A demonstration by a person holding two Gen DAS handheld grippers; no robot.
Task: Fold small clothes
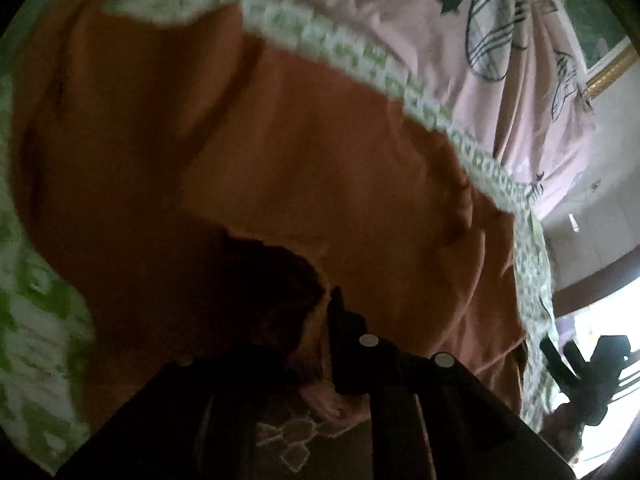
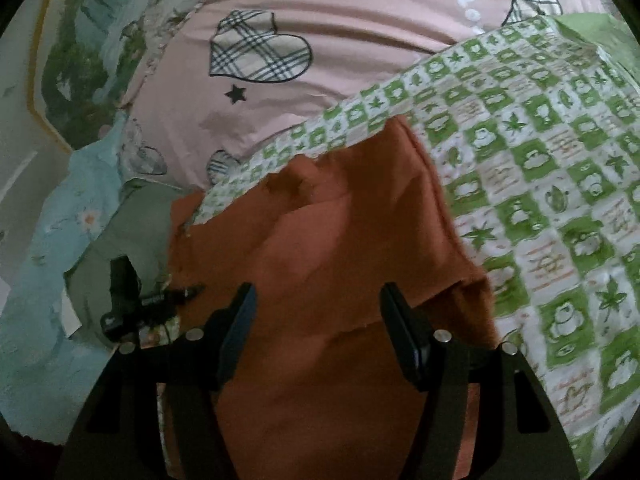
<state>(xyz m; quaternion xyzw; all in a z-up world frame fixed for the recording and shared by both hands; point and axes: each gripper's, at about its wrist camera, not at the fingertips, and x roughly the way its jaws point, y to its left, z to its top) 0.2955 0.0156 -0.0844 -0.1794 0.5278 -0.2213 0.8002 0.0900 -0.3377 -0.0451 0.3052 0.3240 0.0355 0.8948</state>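
In right view, right tongs [image 2: 316,328] agape over orange garment [image 2: 320,240]; left view blurred.

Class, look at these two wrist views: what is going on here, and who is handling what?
A person holding a gripper in each hand is folding an orange garment that lies on a green-and-white checked cloth, spread over a pink sheet with plaid hearts. The left gripper appears shut on an edge of the orange fabric, lifting it in a blurred view. The right gripper hangs open over the garment, its fingers apart, gripping nothing.
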